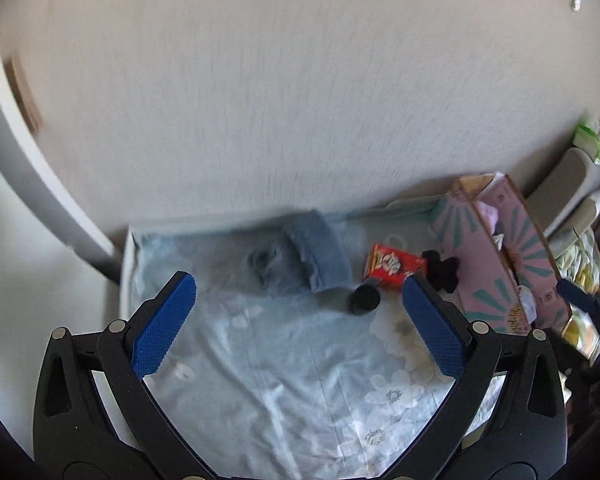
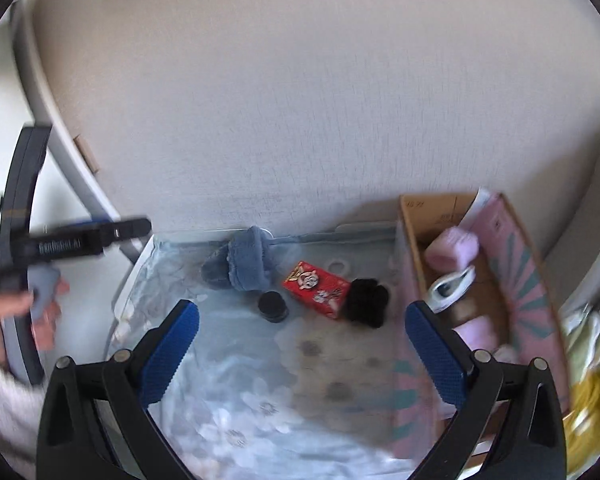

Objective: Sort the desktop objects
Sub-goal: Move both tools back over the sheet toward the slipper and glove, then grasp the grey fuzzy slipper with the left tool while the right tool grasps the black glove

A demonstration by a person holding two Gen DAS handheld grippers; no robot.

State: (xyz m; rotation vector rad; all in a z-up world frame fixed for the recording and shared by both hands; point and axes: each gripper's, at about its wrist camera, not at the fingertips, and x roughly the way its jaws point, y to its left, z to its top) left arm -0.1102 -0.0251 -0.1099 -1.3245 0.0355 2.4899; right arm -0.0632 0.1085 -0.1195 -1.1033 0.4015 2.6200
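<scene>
Both claws — left [image 1: 300,320] and right [image 2: 302,338] — hang spread and empty over the flowered counter [image 2: 228,408]; the round black jar [image 2: 273,306] could roll off toward the slipper [image 2: 244,264] if nudged.

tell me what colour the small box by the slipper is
Red, with a white cartoon print on the box; the right wrist view shows it best.

So the surface is a table covered with a pale blue floral cloth [image 2: 260,392], pushed up against the wall. Sitting on it near the back: a fuzzy blue slipper [image 2: 246,264], a small black round jar [image 2: 273,306], a red printed box [image 2: 316,289] and a black fuzzy thing [image 2: 367,302] touching that box. On the right side there's an open pink cardboard box [image 2: 528,280].
</scene>
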